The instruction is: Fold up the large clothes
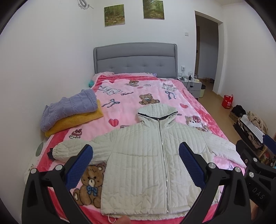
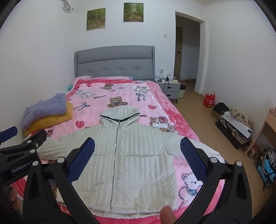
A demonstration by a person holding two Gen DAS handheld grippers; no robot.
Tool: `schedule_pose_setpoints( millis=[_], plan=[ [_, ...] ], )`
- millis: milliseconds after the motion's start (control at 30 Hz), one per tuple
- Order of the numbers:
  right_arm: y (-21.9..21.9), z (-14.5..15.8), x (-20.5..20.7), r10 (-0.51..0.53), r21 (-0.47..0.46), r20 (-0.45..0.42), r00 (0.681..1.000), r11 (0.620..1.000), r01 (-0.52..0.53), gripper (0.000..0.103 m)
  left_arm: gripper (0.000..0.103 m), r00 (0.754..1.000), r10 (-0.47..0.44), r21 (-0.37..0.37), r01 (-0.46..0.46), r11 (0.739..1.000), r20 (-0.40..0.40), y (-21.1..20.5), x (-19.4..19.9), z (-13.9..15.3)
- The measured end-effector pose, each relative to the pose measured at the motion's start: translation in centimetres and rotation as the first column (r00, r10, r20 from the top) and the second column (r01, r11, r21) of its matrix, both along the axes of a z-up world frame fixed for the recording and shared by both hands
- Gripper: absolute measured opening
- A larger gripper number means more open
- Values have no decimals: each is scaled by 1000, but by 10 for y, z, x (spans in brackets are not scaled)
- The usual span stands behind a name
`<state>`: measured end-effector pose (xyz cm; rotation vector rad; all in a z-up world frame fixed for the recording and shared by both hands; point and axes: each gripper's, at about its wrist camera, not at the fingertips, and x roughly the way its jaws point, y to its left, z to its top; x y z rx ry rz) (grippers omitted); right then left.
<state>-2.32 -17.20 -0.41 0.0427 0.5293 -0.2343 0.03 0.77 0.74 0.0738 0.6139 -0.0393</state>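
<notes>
2 grippers hover above the foot of the bed, and we see both spread wide with nothing between their blue pads; the left gripper [image 1: 136, 156] frames the jacket's chest and the right gripper [image 2: 138, 151] frames its zip side and right sleeve area; in the right wrist view the left gripper [image 2: 22, 146] shows at the left edge, and in the left wrist view the right gripper [image 1: 255, 163] shows at the right edge. We find the cream quilted jacket [image 1: 143, 163] lying flat and face up on the pink cartoon blanket [image 1: 131, 96], zipped closed, hood [image 1: 156, 113] toward the headboard [image 1: 136, 60], hem at the near edge of the bed, both sleeves spread outward. 2 folded items sit stacked near the left side of the bed, well apart from the jacket: a lavender knit sweater [image 1: 69, 108] on top of a yellow garment [image 1: 75, 122]. A nightstand [image 2: 169, 88] stands beside the headboard; a red bag [image 2: 209, 100] rests on the floor near the doorway; 2 pictures [image 2: 114, 16] hang on the wall.
</notes>
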Motion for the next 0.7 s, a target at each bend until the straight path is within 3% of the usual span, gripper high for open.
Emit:
schedule_pose_setpoints(
  millis=[133,267,433,567,700],
  plan=[
    [-3,26,30,16,24,2,1000,1000,-16,95,98,998,-9,11,10,1000,-55,2,32,19],
    [-5,66,58,36,52,-22,999,998,-35,95,98,994,3,-12,-4,1000,-114,7,62,59],
    [1,123,86,51,-26,-14,999,998,-52,95,98,991,59,-84,-70,994,-123,18,90,111],
    [-8,143,103,66,-52,-1,998,996,-66,95,98,986,81,-74,-92,993,-143,21,114,121],
    [-25,135,135,83,-34,-38,996,996,-85,95,98,981,108,-36,-115,993,-163,20,147,112]
  ],
)
